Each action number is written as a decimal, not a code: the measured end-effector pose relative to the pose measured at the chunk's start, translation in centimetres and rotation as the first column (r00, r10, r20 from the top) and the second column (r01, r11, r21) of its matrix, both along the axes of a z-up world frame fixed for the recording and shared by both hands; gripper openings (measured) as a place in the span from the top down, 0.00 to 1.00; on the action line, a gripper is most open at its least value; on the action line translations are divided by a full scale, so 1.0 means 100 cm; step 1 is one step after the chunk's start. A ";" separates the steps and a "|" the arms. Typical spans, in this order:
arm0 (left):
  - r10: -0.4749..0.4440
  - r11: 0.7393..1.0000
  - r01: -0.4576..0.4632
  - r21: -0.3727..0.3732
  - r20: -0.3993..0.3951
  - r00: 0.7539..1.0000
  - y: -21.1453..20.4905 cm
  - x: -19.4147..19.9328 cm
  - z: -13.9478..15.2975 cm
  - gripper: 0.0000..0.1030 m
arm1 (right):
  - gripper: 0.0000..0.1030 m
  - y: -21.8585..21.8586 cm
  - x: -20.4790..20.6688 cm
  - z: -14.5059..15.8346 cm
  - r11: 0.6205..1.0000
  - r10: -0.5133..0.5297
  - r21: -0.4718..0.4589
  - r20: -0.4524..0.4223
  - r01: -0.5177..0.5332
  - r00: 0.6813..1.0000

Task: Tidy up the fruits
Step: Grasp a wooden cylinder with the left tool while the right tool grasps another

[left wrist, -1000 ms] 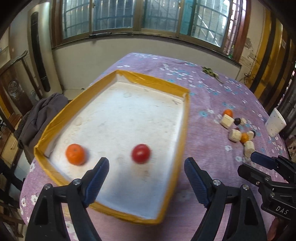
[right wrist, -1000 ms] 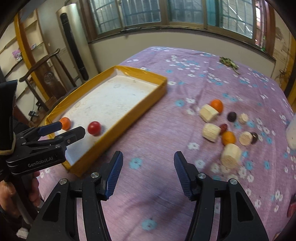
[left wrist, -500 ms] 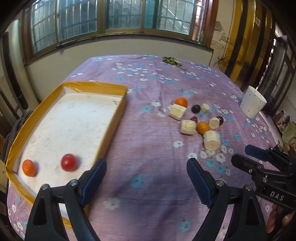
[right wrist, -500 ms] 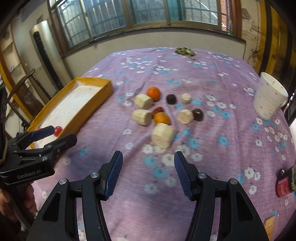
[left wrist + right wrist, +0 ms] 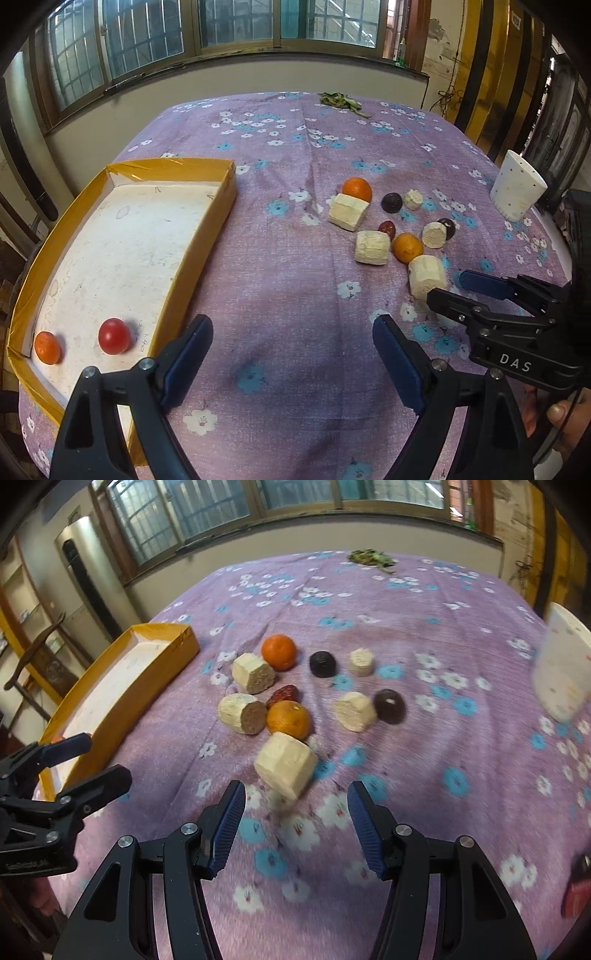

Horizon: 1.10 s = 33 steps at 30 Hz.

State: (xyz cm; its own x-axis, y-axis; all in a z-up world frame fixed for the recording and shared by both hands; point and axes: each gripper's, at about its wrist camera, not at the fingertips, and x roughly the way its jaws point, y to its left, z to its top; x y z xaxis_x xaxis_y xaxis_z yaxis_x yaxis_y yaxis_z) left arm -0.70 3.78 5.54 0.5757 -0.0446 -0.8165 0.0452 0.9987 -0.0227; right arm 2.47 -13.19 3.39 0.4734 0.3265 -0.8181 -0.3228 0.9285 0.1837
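A yellow-rimmed tray [image 5: 207, 236] holds a red tomato [image 5: 114, 336] and a small orange [image 5: 47, 347] at its near left corner; the tray also shows in the right wrist view [image 5: 110, 716]. On the purple cloth lie two oranges [image 5: 279, 651] [image 5: 289, 719], a red date [image 5: 282, 694], two dark fruits [image 5: 322, 664] [image 5: 388, 705] and several pale cylinder chunks [image 5: 286, 764]. My left gripper [image 5: 291, 354] is open and empty above bare cloth. My right gripper [image 5: 295, 812] is open and empty, just short of the nearest pale chunk.
A white cup [image 5: 517, 192] stands at the right of the table. A green leafy scrap [image 5: 340, 100] lies at the far edge. A small red object [image 5: 576, 890] sits at the near right. Wall and windows run behind the table.
Both grippers swung right, away from the tray. The right gripper moved closer to the fruit pile and now faces the nearest pale chunk. Both stayed open.
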 end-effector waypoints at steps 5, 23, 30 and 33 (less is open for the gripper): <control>0.015 1.000 -0.015 -0.007 -0.012 1.000 0.003 0.010 -0.001 0.13 | 0.56 0.001 0.012 -0.008 0.998 0.050 0.039 -0.015 -0.050 0.999; -0.102 0.993 0.096 -0.065 -0.088 0.991 -0.057 0.081 -0.030 0.21 | 0.63 -0.038 0.000 0.004 0.999 -0.035 0.036 0.019 0.034 0.999; -0.119 0.968 0.104 -0.227 -0.056 0.991 -0.042 0.089 -0.032 0.64 | 0.63 -0.041 0.000 0.000 0.998 -0.053 0.044 0.003 0.052 0.999; -0.132 0.961 0.110 -0.254 -0.072 0.989 -0.041 0.086 -0.033 0.63 | 0.63 -0.041 -0.001 0.000 0.997 -0.057 0.046 0.000 0.057 0.998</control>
